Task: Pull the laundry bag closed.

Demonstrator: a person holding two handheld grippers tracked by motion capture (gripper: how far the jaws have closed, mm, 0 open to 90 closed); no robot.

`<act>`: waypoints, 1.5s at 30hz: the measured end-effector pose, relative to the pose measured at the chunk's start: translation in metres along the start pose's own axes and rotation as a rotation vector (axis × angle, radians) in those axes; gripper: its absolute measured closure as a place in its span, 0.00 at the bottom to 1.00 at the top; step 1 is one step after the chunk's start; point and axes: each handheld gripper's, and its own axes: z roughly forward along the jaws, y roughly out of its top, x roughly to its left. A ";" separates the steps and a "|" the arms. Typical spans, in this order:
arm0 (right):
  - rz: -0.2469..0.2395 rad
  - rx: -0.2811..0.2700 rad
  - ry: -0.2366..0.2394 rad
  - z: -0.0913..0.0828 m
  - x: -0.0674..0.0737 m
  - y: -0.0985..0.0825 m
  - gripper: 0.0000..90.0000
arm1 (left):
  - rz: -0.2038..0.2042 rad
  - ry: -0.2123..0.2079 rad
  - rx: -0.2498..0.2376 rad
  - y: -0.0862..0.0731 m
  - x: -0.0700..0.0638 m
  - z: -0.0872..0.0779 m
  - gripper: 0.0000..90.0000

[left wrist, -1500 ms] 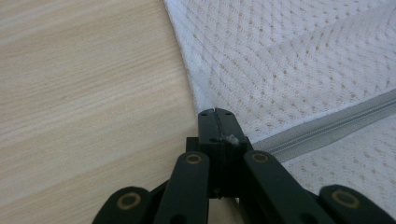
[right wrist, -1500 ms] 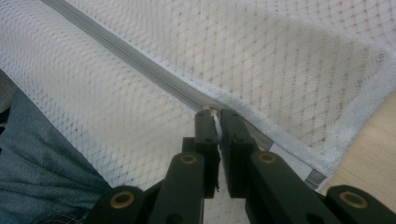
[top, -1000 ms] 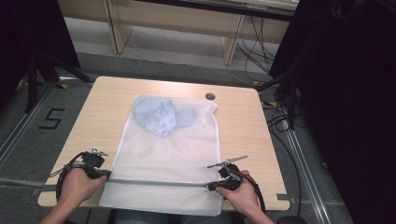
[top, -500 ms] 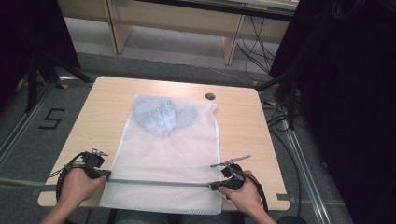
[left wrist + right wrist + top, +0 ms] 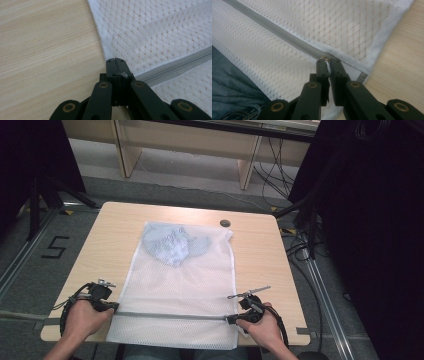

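Mesh bag (image 5: 177, 290) is light and floppy; left gripper (image 5: 115, 65) pinches its edge at the zip end, right gripper (image 5: 327, 65) pinches the zip pull (image 5: 326, 64) — best holds

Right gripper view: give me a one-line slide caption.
Right gripper shut on the zipper pull at the end of the mesh bag's grey zipper, beside the table edge.

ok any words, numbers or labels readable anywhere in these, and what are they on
"5": a black numeral marked on the grey floor left of the table, in the high view.
No print can be made out on the mesh laundry bag, its grey zipper, or either gripper view's black jaws.
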 end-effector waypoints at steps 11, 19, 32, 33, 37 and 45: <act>0.014 0.007 -0.010 -0.001 -0.004 -0.001 0.96 | -0.010 0.011 -0.015 -0.001 -0.001 0.000 1.00; -0.056 0.026 -0.030 -0.003 -0.012 -0.002 0.96 | 0.000 0.004 0.001 0.000 0.000 0.000 1.00; 0.006 0.029 -0.015 -0.003 -0.013 -0.003 0.96 | 0.003 0.002 0.005 0.000 0.000 0.000 1.00; 0.020 0.034 -0.029 -0.003 -0.013 -0.003 0.96 | 0.002 0.004 0.008 0.000 0.000 -0.001 1.00; 0.008 0.034 -0.026 -0.002 -0.016 -0.004 0.96 | -0.003 0.022 0.010 0.000 -0.001 -0.001 1.00; 0.006 0.017 -0.072 -0.006 -0.023 -0.005 0.94 | -0.006 0.021 0.003 0.000 -0.002 -0.001 1.00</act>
